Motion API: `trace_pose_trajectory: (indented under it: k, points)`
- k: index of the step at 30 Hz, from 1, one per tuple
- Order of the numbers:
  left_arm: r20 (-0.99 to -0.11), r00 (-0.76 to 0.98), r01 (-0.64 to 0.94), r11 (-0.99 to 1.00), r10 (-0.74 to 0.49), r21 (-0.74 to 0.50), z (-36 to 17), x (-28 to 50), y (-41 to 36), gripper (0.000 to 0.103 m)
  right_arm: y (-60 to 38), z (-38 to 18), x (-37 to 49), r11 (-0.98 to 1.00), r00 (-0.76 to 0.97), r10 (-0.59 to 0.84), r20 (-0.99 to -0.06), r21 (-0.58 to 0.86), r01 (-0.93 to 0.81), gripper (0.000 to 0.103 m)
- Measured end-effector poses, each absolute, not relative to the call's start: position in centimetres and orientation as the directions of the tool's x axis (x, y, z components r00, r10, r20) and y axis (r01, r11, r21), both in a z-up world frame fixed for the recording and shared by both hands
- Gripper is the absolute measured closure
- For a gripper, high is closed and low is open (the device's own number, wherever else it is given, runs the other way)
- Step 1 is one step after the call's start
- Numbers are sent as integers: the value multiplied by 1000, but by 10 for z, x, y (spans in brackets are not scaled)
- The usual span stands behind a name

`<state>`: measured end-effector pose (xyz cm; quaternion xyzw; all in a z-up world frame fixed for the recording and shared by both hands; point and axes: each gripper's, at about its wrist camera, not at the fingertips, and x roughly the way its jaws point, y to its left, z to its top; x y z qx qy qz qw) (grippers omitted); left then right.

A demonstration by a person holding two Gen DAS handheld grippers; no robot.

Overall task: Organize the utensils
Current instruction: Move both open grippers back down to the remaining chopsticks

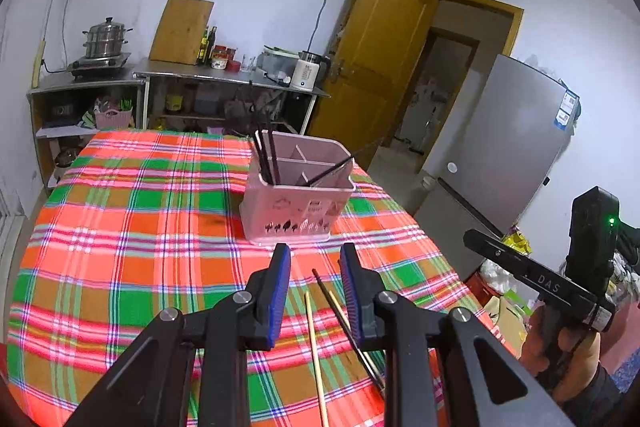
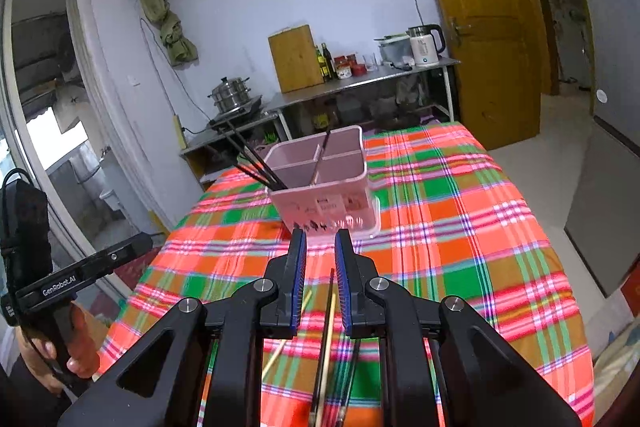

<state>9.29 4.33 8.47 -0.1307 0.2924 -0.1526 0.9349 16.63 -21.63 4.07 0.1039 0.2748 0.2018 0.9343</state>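
The pink plastic holder [image 1: 298,197], boxy and ribbed with dividers, stands mid-frame on the plaid cloth [image 1: 132,239]. Thin chopsticks [image 1: 318,343] lie low centre beneath the left gripper [image 1: 315,255], jaws parted, empty. The right gripper [image 2: 320,241] stands released, gripping nothing.

A pink divided holder [image 1: 296,195] stands upright on the plaid desk, dark chopsticks [image 1: 266,157] leaning inside; a pale chopstick [image 1: 316,355] and a dark one [image 1: 344,319] lie loose nearer
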Motion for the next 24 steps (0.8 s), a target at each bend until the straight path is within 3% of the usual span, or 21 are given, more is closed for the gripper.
trace_pose_trajectory:
  k: [24]
  points:
    - [-695, 594, 209, 912, -404, -352, -18, 138, -5, 78, -210, -27, 189, 899, 659, 437, -612, 331, -288, 88]
